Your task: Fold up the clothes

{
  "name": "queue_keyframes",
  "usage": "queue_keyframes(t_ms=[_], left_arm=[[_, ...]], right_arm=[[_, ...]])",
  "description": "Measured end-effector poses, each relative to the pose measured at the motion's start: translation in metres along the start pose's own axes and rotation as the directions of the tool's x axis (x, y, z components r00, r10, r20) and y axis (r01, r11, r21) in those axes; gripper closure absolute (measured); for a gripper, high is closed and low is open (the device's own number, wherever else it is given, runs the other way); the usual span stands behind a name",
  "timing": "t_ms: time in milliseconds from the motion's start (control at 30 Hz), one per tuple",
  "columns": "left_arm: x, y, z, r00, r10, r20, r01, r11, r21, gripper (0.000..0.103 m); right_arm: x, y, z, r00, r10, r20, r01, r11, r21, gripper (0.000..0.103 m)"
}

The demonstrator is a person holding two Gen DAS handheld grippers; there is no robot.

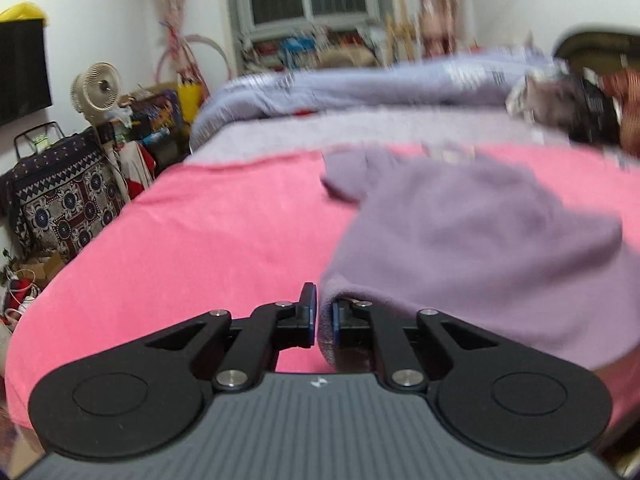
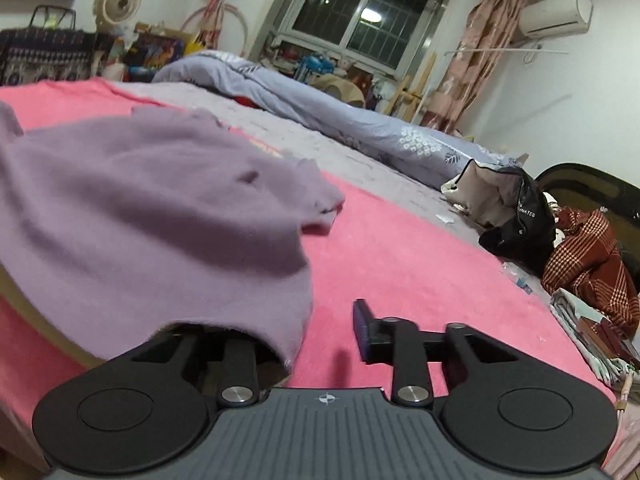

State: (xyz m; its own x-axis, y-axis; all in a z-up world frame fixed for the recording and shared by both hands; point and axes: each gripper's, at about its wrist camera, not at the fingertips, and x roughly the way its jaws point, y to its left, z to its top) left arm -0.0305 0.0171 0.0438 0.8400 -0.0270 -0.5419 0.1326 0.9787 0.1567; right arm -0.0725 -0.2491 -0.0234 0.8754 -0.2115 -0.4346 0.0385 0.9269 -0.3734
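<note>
A lilac knit sweater (image 1: 460, 232) lies on a pink blanket (image 1: 200, 232) on the bed. In the left wrist view my left gripper (image 1: 322, 316) is shut on the sweater's near hem, which drapes over the right finger. In the right wrist view the sweater (image 2: 140, 208) lies at the left and covers the left finger of my right gripper (image 2: 320, 332). Its jaws stand wide apart, the right finger (image 2: 364, 328) bare above the pink blanket (image 2: 400, 260).
A grey-blue duvet (image 2: 320, 108) lies bunched along the far side of the bed. A pile of clothes, with a black bag (image 2: 524, 216) and a red checked garment (image 2: 588, 256), sits at the right. A fan (image 1: 96, 92) and clutter stand left of the bed.
</note>
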Motion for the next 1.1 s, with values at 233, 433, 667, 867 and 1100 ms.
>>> queue_keyframes(t_ms=[233, 433, 667, 867, 1100], left_arm=[[-0.004, -0.030, -0.036, 0.996, 0.059, -0.068, -0.042, 0.973, 0.228, 0.060], [-0.010, -0.049, -0.038, 1.000, 0.018, -0.009, -0.014, 0.934, 0.357, 0.046], [0.008, -0.071, -0.036, 0.972, 0.221, 0.077, -0.231, 0.858, 0.459, 0.040], [-0.017, -0.037, -0.026, 0.979, 0.195, 0.055, -0.203, 0.934, 0.294, 0.039], [-0.027, -0.058, -0.042, 0.995, 0.099, 0.023, -0.100, 0.916, 0.388, 0.039]], right_arm=[[-0.008, -0.009, -0.005, 0.997, 0.061, -0.042, -0.058, 0.995, 0.081, 0.090], [-0.001, -0.051, 0.007, 0.982, 0.175, -0.069, -0.142, 0.927, 0.346, 0.092], [0.003, -0.085, 0.011, 0.970, 0.235, -0.060, -0.174, 0.849, 0.498, 0.092], [0.010, -0.088, 0.000, 0.965, 0.245, -0.093, -0.163, 0.838, 0.520, 0.092], [0.015, -0.083, -0.001, 0.964, 0.244, -0.102, -0.158, 0.842, 0.516, 0.092]])
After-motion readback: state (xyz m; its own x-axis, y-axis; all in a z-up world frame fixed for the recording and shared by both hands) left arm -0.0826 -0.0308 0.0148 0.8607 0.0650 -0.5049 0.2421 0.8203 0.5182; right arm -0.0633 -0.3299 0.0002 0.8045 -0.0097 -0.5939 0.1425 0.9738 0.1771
